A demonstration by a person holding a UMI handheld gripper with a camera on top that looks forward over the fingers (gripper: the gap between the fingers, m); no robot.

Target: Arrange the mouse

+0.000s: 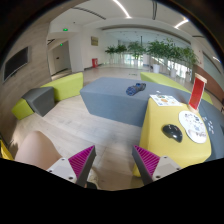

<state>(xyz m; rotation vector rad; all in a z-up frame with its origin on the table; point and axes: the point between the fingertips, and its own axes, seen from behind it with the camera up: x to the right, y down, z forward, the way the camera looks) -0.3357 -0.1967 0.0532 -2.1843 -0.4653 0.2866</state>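
Observation:
A dark mouse (173, 131) lies on a yellow table (157, 128), ahead and to the right of my fingers, next to a white round mat (194, 126). My gripper (113, 161) is open and empty, held above the wooden floor short of the table. Its two magenta pads (80, 161) stand wide apart with only floor between them. The right finger is close to the table's near corner.
A red upright card (197, 93) and a white sheet (165, 101) sit on the yellow table's far part. Beyond it are a grey-blue platform (110, 98) with a dark object (135, 89), green and grey seats (45, 98) at left, and plants at the back.

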